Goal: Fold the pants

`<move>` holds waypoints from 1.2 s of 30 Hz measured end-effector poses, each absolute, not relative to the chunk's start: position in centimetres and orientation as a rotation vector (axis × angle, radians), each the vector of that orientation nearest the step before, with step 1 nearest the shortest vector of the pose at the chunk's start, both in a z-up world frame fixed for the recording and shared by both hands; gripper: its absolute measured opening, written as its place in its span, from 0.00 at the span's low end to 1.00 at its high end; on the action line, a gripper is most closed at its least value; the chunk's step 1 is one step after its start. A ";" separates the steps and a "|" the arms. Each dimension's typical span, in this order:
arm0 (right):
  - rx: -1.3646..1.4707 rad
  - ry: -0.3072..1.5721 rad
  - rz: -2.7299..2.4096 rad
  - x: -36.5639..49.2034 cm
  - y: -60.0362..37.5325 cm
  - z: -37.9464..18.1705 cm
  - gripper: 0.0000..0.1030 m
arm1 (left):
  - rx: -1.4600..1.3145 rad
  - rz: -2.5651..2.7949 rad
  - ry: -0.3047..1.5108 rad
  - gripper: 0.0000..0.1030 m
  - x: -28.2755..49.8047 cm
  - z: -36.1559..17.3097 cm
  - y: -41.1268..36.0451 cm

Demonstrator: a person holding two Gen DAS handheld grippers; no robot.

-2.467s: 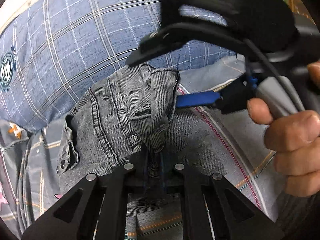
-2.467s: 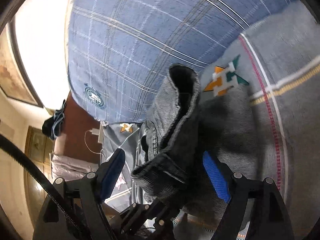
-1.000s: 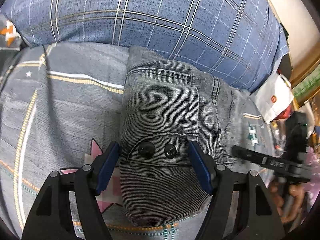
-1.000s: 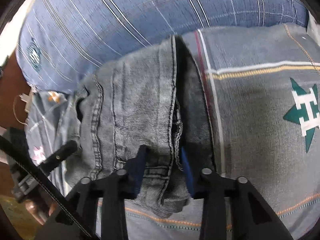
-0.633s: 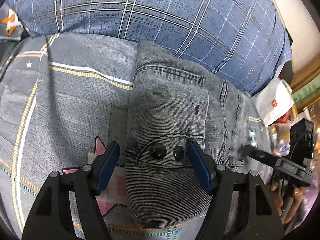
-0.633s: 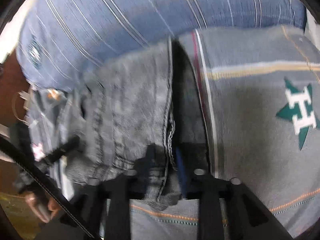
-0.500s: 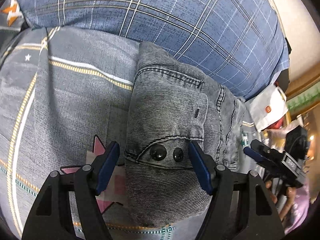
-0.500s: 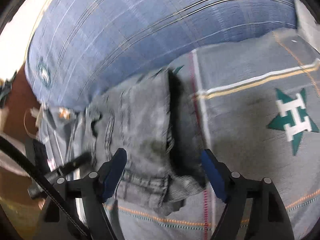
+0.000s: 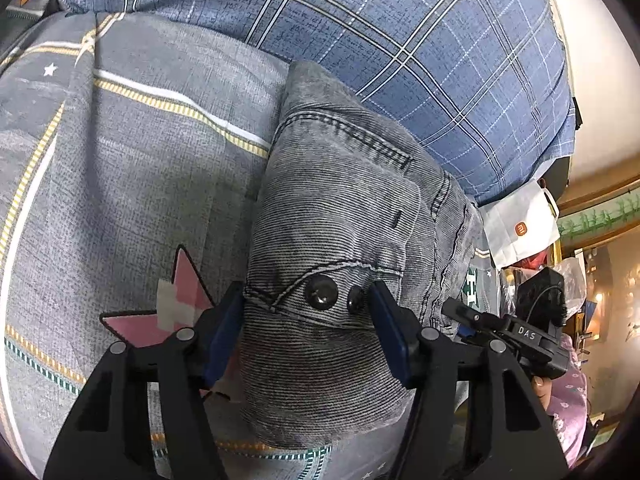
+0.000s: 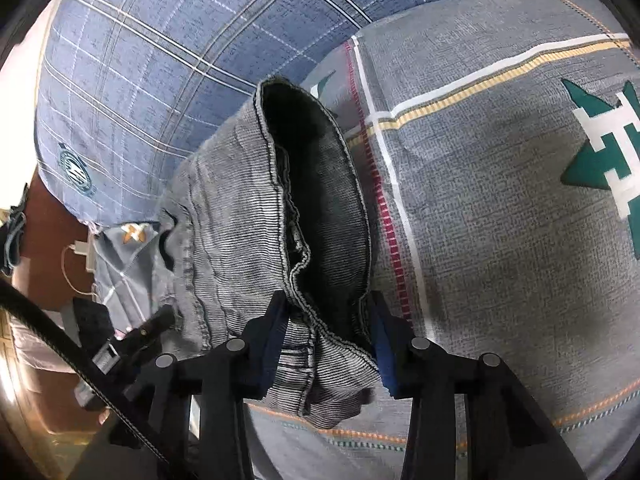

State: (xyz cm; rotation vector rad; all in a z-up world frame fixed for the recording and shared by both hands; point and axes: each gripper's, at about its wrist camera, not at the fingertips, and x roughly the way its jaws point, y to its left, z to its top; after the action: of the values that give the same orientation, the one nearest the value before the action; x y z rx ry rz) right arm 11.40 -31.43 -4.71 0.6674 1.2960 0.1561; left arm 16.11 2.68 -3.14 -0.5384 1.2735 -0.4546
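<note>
Pants first: the grey washed-denim pants (image 9: 340,216) are bunched into a chunky bundle on the grey patterned bedsheet (image 9: 132,184), sitting dead centre of the left wrist frame with the big blue plaid pillow (image 9: 400,40) right behind them across the top. Two black snap buttons (image 9: 322,292) sit on the pocket flap in the lower middle.

My left gripper (image 9: 308,332) is straddling that buttoned end, jaws closing in, denim between the blue pads. Looks like the pads are just brushing the sides, not really squeezing yet, so I'd call it not gripped.

My right gripper (image 10: 328,344) in the lower middle of its own frame is over the other end, where the waistband or a leg opening gapes open and dark. Jaws closing there too, with the hemmed edge between them, and the pads seem to be right against the fabric. Can't swear it's a firm pinch.

What worries me: that bundle is thick and springy. If I only catch the top layer on either side, the fold underneath will slump open the moment I lift. The gaping opening on the right could also let me pinch one wall only, twisting the whole thing. And the snaps are close to the left pad, so it might slip off them.
</note>
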 end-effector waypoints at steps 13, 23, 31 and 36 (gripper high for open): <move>0.756 1.304 0.228 11.7 -31.5 -5.3 0.56 | -0.598 -0.431 1.314 0.51 15.9 -3.9 2.8; 0.777 1.273 0.237 11.9 -29.8 -6.0 0.50 | -0.578 -0.422 1.273 0.44 15.4 -3.8 2.3; 0.588 1.059 0.323 11.2 -27.4 -0.2 0.30 | -0.532 -0.414 1.173 0.20 12.7 1.7 2.1; 0.529 1.249 0.308 12.5 -26.9 -3.2 0.38 | -0.475 -0.345 1.322 0.28 12.5 -1.1 1.6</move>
State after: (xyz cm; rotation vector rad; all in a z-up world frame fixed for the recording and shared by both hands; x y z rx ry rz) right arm 12.48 -26.89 -3.21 0.5287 1.2492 0.3076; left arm 12.53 1.58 -1.11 -0.4751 1.3222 -0.3449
